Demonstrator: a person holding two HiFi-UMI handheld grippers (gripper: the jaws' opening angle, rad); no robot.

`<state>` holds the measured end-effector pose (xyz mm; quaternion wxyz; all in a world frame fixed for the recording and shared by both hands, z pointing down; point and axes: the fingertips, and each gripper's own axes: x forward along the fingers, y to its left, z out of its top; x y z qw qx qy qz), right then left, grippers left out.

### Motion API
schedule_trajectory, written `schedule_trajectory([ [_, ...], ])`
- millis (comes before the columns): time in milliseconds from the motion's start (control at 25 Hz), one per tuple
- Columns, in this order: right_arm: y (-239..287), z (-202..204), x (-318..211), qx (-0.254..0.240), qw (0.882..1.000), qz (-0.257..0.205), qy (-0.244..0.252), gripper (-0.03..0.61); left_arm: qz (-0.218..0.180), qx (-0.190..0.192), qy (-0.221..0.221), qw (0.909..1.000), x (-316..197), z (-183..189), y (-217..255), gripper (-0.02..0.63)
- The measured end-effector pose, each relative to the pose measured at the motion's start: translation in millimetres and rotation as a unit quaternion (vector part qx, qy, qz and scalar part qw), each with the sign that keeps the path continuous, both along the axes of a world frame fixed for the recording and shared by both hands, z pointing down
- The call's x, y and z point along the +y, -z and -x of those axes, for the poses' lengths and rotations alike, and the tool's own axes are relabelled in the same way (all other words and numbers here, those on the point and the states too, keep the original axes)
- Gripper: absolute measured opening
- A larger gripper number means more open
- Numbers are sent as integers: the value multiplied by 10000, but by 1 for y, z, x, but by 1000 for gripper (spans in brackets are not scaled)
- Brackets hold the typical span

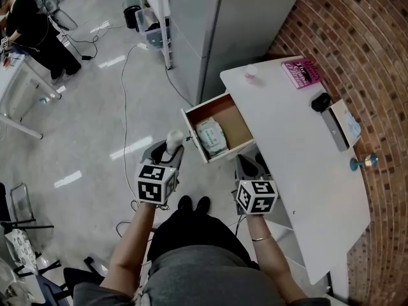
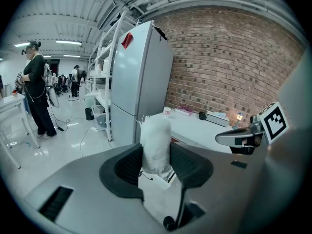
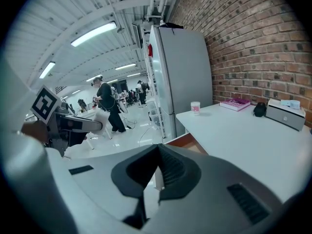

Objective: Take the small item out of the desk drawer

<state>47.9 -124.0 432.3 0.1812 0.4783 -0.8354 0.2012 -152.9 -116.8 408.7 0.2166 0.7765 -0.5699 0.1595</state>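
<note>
Left gripper (image 2: 156, 165) pinches the soft white packet (image 2: 156, 143), right gripper (image 3: 157, 177) has its jaws together, empty; I'd carry it gently clear of the drawer's (image 1: 237, 121) front edge.

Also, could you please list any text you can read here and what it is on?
None can be read for certain.
Pink book cover: print, too blurred.
Pack in the drawer: label too small.
Cup: pink label, blurred.
Red sticker on the fridge: too small.
</note>
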Motion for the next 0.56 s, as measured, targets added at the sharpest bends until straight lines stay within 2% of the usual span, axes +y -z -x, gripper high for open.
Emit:
schedule_trajectory([
  [560, -10, 11, -11, 71, 9999, 115, -4, 2, 240, 115, -56, 9996, -9, 7, -18, 183],
])
